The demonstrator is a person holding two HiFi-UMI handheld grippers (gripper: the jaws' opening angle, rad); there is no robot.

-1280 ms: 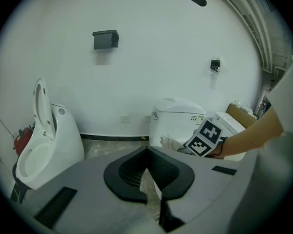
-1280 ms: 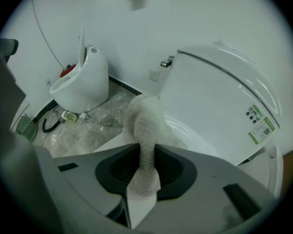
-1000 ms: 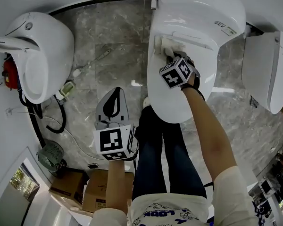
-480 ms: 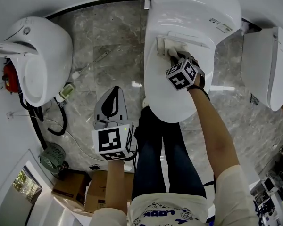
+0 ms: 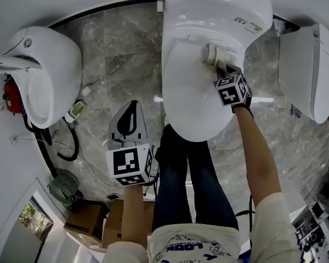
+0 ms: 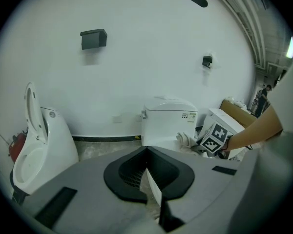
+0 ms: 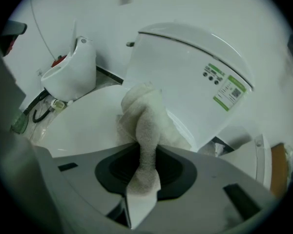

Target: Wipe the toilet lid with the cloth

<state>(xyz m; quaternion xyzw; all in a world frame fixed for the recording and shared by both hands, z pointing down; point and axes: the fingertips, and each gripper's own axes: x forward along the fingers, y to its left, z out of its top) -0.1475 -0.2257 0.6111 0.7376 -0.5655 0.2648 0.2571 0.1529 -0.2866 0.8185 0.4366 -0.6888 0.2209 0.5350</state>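
Note:
The white toilet lid (image 5: pixel 189 100) lies closed in front of the person. My right gripper (image 5: pixel 222 66) is shut on a white cloth (image 5: pixel 216 53) and presses it onto the lid's back right part, close to the tank. In the right gripper view the bunched cloth (image 7: pixel 142 113) runs down between the closed fingers onto the lid (image 7: pixel 83 123). My left gripper (image 5: pixel 130 120) hangs over the marble floor left of the person's legs, jaws together and empty. From the left gripper view the toilet (image 6: pixel 167 117), the cloth (image 6: pixel 186 139) and the right gripper's marker cube (image 6: pixel 216 137) show ahead.
A white wall-hung bowl (image 5: pixel 41 73) stands at the left, with a black hose (image 5: pixel 63 141) and a small fan (image 5: pixel 63 186) below it. Another white toilet (image 5: pixel 307 73) is at the right. Cardboard boxes (image 5: pixel 98 223) sit near the person's feet.
The right gripper has dragged the cloth to the right along the back of the lid, from its left side to its right side. The left gripper has stayed where it was.

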